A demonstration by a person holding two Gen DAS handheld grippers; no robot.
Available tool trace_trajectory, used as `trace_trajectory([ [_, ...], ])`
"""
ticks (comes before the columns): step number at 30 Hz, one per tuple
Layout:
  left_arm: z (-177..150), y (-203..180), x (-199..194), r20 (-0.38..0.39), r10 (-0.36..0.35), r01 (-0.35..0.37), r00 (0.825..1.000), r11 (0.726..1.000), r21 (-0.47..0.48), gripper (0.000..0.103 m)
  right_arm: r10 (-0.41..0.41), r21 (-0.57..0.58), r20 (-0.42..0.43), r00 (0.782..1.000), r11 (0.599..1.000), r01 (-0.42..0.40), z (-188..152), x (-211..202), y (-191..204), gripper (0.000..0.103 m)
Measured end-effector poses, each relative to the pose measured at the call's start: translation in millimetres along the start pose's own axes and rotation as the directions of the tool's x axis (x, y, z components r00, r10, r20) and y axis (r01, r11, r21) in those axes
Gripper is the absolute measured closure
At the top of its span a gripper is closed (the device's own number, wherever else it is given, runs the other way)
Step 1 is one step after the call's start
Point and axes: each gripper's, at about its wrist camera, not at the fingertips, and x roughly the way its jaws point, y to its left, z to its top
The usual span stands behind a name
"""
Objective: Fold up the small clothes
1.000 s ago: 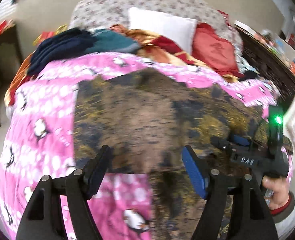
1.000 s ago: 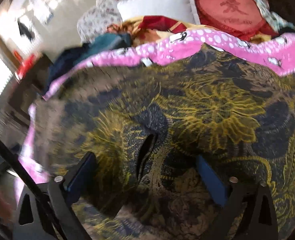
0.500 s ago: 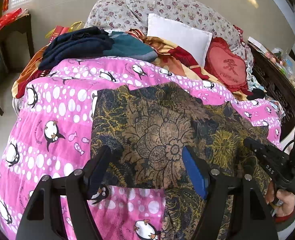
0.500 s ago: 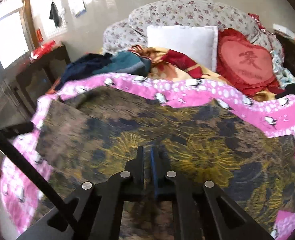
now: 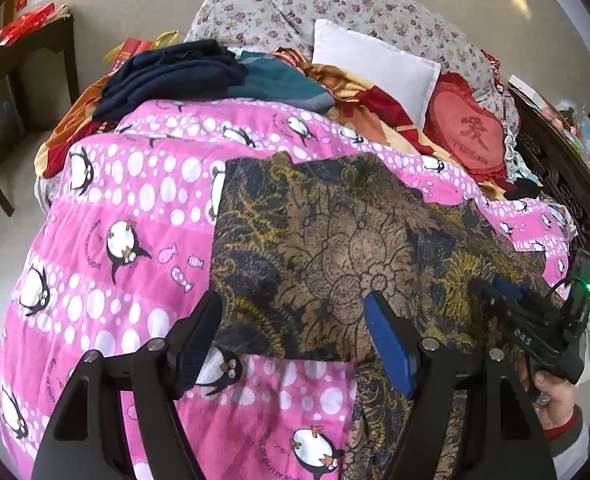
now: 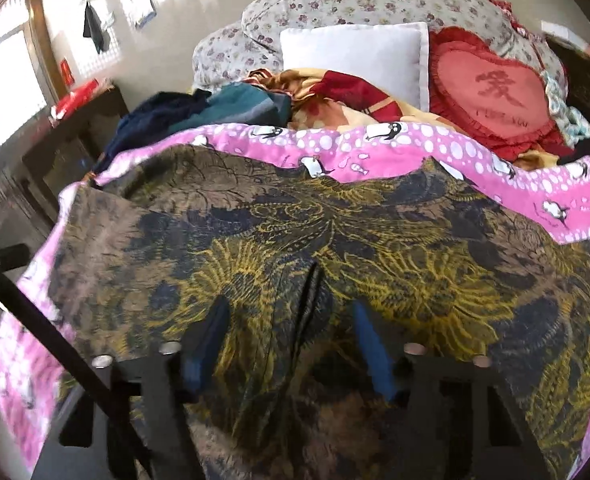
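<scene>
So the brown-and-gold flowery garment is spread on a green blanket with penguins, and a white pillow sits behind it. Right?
Not quite: the blanket under the garment is pink with penguins, not green, as the left wrist view shows. The white pillow does sit behind it.

The left claw (image 5: 293,320) is matte black, with two angular fingers, a silver screw head on each arm and blue pads (image 5: 387,344) on the inner faces. The right claw (image 6: 289,332) is built the same: black frame, silver screws, blue pads. Behind its fingers sits a black housing with white lettering and a green light. The hand (image 5: 551,396) gripping it wears a grey sleeve over a red cuff.
</scene>
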Motion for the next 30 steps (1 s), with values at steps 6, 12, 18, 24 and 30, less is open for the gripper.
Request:
trace_trajectory([
  [6,3,10,-7,0.016,0.015,-0.015,1.000,1.000,-0.027,0.030,0.026,-0.100,0.096,0.995,0.995,-0.016,20,-46,15,0.099],
  [12,4,10,-11,0.026,-0.004,0.005,1.000,0.999,-0.037,0.030,-0.029,-0.090,0.205,0.978,0.995,0.048,46,-92,-3,0.099],
  [18,5,10,-6,0.015,0.015,-0.015,1.000,1.000,-0.026,0.030,-0.231,0.040,0.186,0.955,0.973,0.228,48,-104,-69,0.099],
  [24,13,-6,14,-0.012,0.003,-0.003,1.000,1.000,-0.020,0.030,-0.338,0.101,0.045,0.940,0.938,0.332,39,-70,-125,0.099],
  [30,31,-32,35,0.022,0.030,-0.030,0.999,0.999,0.017,0.029,-0.350,0.096,0.005,0.937,0.933,0.348,34,-51,-135,0.099],
])
